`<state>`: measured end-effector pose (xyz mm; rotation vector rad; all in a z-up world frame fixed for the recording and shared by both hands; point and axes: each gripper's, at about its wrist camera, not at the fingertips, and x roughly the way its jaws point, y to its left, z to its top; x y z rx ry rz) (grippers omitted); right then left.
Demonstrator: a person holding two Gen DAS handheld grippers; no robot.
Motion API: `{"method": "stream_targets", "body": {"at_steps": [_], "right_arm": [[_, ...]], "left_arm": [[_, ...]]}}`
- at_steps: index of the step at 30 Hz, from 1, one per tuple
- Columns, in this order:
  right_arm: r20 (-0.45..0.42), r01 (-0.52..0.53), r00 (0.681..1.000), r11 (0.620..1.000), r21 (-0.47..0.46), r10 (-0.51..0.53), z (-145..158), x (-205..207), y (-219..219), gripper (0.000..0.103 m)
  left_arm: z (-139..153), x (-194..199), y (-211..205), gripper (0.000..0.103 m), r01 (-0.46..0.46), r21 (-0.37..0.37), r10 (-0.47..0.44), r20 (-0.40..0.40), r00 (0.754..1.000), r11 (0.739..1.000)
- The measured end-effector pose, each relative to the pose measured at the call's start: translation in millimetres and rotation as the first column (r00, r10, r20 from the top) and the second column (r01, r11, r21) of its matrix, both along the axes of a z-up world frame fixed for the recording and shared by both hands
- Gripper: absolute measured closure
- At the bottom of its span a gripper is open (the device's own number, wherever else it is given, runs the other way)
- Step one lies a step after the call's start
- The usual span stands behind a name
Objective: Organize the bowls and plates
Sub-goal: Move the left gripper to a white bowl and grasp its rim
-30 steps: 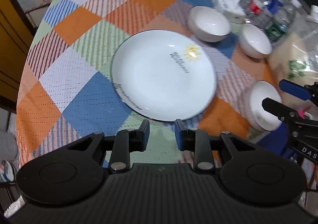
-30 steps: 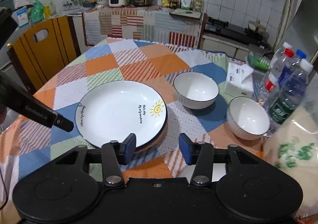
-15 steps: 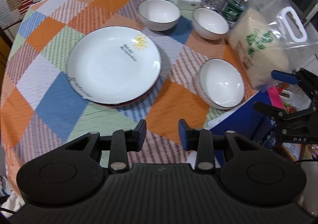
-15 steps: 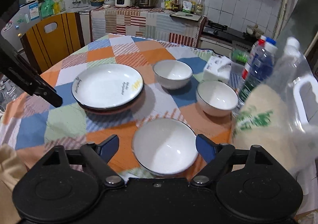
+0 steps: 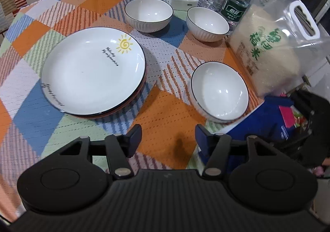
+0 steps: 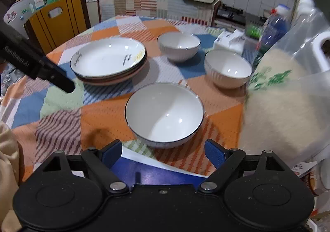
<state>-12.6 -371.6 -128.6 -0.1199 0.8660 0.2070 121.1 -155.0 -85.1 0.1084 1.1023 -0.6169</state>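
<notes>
The near bowl (image 6: 164, 115) sits upright close to the table's front edge, just ahead of the right gripper (image 6: 164, 152), whose jaws are spread wide and empty, each blue pad level with one side of the bowl. Two more bowls stand apart behind it: the mid bowl (image 6: 228, 68) beside the rice bag (image 6: 276, 108), and the far bowl (image 6: 179, 46) beyond. The plates (image 6: 108, 61) are already stacked to the left, white one on top

The step in hand looks like taking the near bowl so the three can be nested. To do it well, I would bring one finger inside the rim and one outside at the nearest wall, rather than trying to span the whole bowl, close firmly on the ribbed wall, and lift straight up before moving. The bowl is glazed and likely slippery, so the grip should go well below the rim. Keep clear of the rice bag on the right, which stands close

The left gripper (image 5: 168, 138) hangs over the cloth (image 5: 163, 112) between plates and near bowl, jaws also wide, holding nothing; it could steady the receiving bowl
</notes>
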Motion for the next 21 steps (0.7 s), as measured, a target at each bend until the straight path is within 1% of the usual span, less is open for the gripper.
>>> {"method": "stream_targets", "body": {"at_steps": [2, 5, 9, 11, 14, 16, 17, 18, 20, 21], "right_arm": [[-0.014, -0.009, 1.0, 1.0, 0.023, 0.009, -6.2, 5.3, -0.8, 0.013], [-0.031, -0.022, 0.999, 0.999, 0.033, 0.023, -14.5, 15.1, -1.9, 0.013], [-0.068, -0.023, 0.997, 0.999, 0.046, 0.026, -27.0, 27.4, -8.0, 0.013], [-0.089, -0.018, 0.996, 0.999, 0.047, 0.022, -33.7, 32.4, -10.7, 0.013], [-0.105, -0.021, 0.994, 0.999, 0.03, 0.024, -44.0, 36.8, -11.3, 0.013], [-0.096, -0.033, 0.995, 0.999, 0.003, 0.033, -50.2, 38.5, -8.1, 0.013], [-0.088, -0.043, 0.995, 0.999, -0.005, 0.042, -54.0, 39.1, -6.4, 0.013], [-0.08, -0.047, 0.996, 0.999, -0.008, 0.046, -56.0, 40.3, -5.7, 0.013], [-0.052, -0.042, 0.998, 0.999, -0.001, 0.042, -61.6, 41.5, -4.9, 0.013], [-0.035, -0.037, 0.999, 0.999, 0.014, 0.037, -64.0, 41.6, -5.3, 0.013]], "left_arm": [[-8.1, 5.2, -5.4, 0.045, -0.011, -0.006, 0.011, -0.013, 1.0, 1.0], [-19.0, 13.2, -15.1, 0.045, -0.018, -0.019, 0.018, -0.037, 0.999, 1.0], [-26.6, 21.4, -26.8, 0.044, -0.024, -0.04, 0.022, -0.037, 0.999, 0.999], [-31.0, 25.3, -34.2, 0.042, -0.018, -0.047, 0.016, -0.043, 0.999, 0.999], [-43.9, 30.3, -46.5, 0.042, -0.004, -0.045, 0.002, -0.057, 0.998, 0.999], [-53.8, 29.3, -56.0, 0.041, 0.052, -0.038, -0.053, -0.04, 0.998, 0.998], [-55.9, 29.5, -57.3, 0.043, 0.038, -0.037, -0.04, -0.032, 0.999, 0.999], [-57.7, 31.6, -57.8, 0.045, 0.017, -0.049, -0.019, -0.045, 0.999, 0.999], [-61.7, 36.5, -59.6, 0.047, 0.004, -0.064, -0.009, -0.082, 0.997, 0.998], [-63.2, 37.8, -61.4, 0.052, 0.002, -0.059, -0.008, -0.088, 0.996, 0.998]]}}
